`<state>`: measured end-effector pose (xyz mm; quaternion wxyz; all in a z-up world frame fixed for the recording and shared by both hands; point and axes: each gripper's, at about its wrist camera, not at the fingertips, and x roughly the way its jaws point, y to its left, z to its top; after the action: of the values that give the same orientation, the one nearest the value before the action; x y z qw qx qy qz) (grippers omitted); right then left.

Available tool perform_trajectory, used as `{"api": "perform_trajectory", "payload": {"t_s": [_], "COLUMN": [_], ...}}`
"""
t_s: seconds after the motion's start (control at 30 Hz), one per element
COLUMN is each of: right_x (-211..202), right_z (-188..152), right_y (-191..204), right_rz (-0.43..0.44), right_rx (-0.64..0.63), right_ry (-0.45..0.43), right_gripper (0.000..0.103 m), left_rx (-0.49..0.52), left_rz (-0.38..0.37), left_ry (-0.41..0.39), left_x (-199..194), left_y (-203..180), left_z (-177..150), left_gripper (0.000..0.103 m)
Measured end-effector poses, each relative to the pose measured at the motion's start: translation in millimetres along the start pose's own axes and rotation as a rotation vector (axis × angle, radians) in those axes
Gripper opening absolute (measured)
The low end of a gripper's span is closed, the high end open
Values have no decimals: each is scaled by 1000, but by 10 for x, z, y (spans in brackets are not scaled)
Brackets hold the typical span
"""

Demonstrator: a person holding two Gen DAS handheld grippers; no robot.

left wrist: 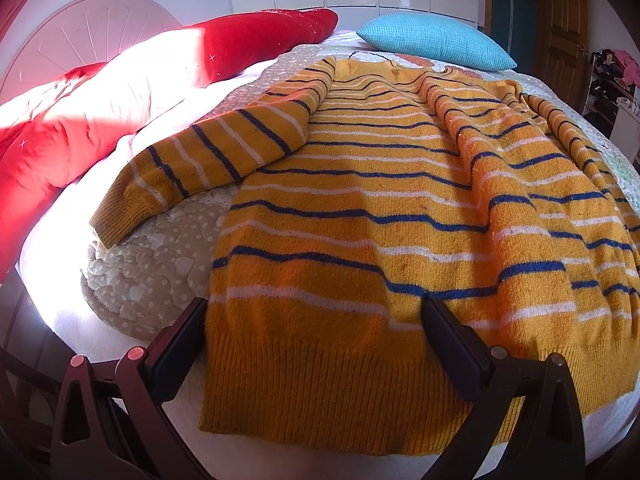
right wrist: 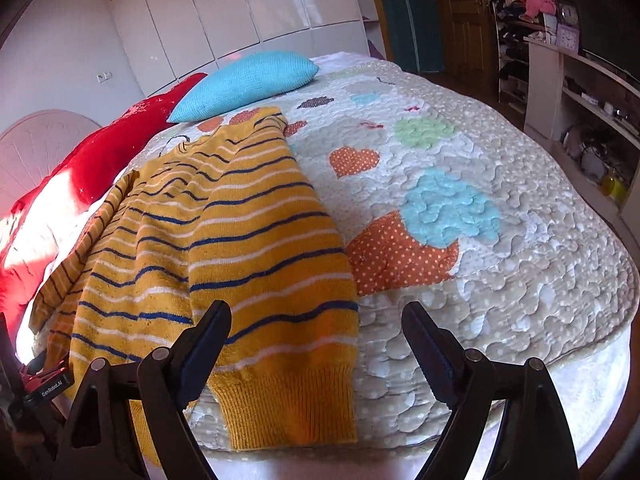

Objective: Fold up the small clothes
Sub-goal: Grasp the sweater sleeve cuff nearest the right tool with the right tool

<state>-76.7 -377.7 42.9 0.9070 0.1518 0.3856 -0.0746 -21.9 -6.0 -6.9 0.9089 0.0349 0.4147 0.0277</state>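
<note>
Mustard sweater (left wrist: 360, 208) flat on bed (right wrist: 500, 280) for folding; left tongs (left wrist: 316, 332) and right tongs (right wrist: 316, 332) wide open, empty, straddling the hem.

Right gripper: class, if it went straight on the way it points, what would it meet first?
Most likely the sweater: its cuff lies between the open fingers of the right gripper, with the quilt beneath. Depth is unclear.

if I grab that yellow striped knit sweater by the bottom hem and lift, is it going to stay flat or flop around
The mustard-yellow knit sweater with blue and white stripes will probably flop: it already lies in soft ridges. The loose sleeve would likely dangle. The fuzzy knit on the quilted bedspread probably drags rather than slides. Both tools, left and right, are open.
</note>
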Motion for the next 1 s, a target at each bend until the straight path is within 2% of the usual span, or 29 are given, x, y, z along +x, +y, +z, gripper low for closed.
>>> {"api": "perform_trajectory", "payload": {"t_s": [0.07,0.2,0.3,0.33,0.37,0.43,0.47,0.5,0.57,0.63,0.7,0.77,0.83,0.9,1.0], "right_x": [-3,-180,-288,-278,-238,-84,-18,-3,-27,-126,-261,-375,-444,-448,-325], "right_z": [-73,-227,-388,-442,-491,-546,-551,-542,-439,-279,-76,172,410,636,889], "right_y": [63,305,524,586,627,641,597,555,445,347,243,84,-146,-410,-858], "right_rz": [-12,-51,6,25,32,-24,-58,-62,-6,46,52,6,-85,-208,-442], "right_rx": [-16,-127,-239,-276,-307,-346,-355,-351,-294,-229,-184,-136,-93,-48,26], "right_ry": [11,-36,-58,-50,-35,3,6,-3,8,-1,-47,-98,-140,-162,-160], "right_gripper": [91,91,91,87,83,55,47,37,11,8,8,8,8,8,9], "left_rx": [1,3,2,2,3,3,3,3,4,5,6,6,10,16,18], "left_rz": [-1,-2,-1,-1,-1,-3,-3,-5,-8,-8,-8,-11,-17,-31,-85], "left_ry": [-1,-7,-9,-10,-12,-13,-12,-13,-14,-16,-15,-11,-1,18,55], "left_x": [-1,-7,-9,-12,-17,-22,-23,-25,-29,-32,-32,-34,-44,-67,-156], "left_y": [2,-16,-19,-20,-23,-25,-24,-23,-20,-25,-25,-26,-22,-8,50], "left_z": [-2,-10,-13,-17,-15,-17,-16,-18,-19,-20,-17,-13,-9,4,32], "left_gripper": [103,103,103,103,103,103,103,103,103,103,103,103,103,103,103]}}
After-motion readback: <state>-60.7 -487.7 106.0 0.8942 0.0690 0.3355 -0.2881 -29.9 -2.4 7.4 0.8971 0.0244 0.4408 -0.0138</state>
